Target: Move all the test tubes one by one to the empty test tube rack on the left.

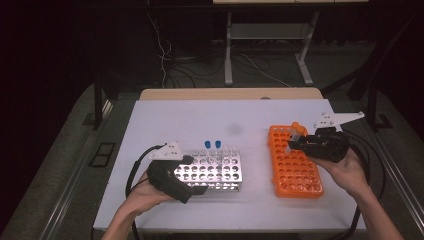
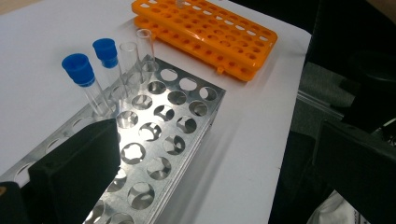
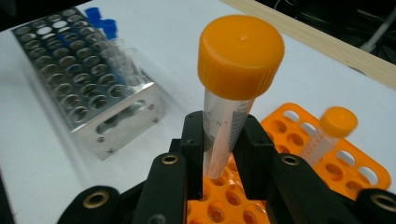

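Evidently the orange-capped tube (image 3: 231, 100) is a light, stiff plastic piece with a smooth, somewhat slippery wall, so it is best taken on the clear barrel just below the cap, where flat pads can bear on it squarely. That is where the right tool (image 3: 227, 140) has it: the jaws are clenched on the barrel with the tube upright, its tip hanging just above the holes of the orange rack (image 3: 359, 175). A second capped tube (image 3: 327, 133) stands tilted in that rack, near the held one. In the high view the right tool (image 1: 298, 142) sits over the far end of the orange rack (image 1: 295, 172). Well apart from that rack, the left tool (image 1: 192, 186) rests against the near corner of the metal rack (image 1: 212, 170); whether its jaws are released or gripping I cannot tell.
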Demonstrator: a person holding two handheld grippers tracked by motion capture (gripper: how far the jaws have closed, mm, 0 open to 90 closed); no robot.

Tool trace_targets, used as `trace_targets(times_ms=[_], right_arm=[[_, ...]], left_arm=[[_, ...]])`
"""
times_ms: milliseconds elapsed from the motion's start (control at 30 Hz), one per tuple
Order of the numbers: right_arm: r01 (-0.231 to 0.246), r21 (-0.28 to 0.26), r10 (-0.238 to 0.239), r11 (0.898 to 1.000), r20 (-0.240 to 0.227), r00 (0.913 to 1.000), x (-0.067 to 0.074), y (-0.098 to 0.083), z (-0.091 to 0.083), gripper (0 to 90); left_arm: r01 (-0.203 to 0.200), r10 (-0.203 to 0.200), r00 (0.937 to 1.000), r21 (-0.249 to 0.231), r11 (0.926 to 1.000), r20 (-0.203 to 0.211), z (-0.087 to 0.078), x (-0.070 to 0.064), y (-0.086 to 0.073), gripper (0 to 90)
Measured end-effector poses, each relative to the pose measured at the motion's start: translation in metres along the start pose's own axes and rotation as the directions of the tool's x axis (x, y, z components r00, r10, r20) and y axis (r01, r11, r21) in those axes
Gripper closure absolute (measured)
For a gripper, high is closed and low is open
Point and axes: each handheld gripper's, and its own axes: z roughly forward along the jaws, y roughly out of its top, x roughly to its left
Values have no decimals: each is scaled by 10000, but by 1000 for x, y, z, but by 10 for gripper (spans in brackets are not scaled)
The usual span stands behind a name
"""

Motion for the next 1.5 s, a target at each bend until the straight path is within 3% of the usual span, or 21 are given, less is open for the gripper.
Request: trace_targets(times_ms=[400,600,933,1267,1500], right_arm=[[510,-83,-516,9987,-1085,9928,28,24,-7,742],[972,-85,-972,9952,-1743,9799,48,34,0,742],[1712,114,-1622,9852,-2640,9508,80,46,17,741],[2119,400,-1891,9765,-3130,9307,98,51,34,741],[2254,546,-1948,9727,-3352,9218,105,52,45,742]], left_arm=[[-430,430,9991,-7,9991,63,3,1,24,0],[-657,656,9975,9,9978,267,10,2,38,2],[-874,878,9946,-88,9961,561,21,1,59,32],[-1211,1225,9871,-191,9925,1034,27,-1,80,144],[-1510,1518,9769,-171,9884,1507,31,-6,89,236]])
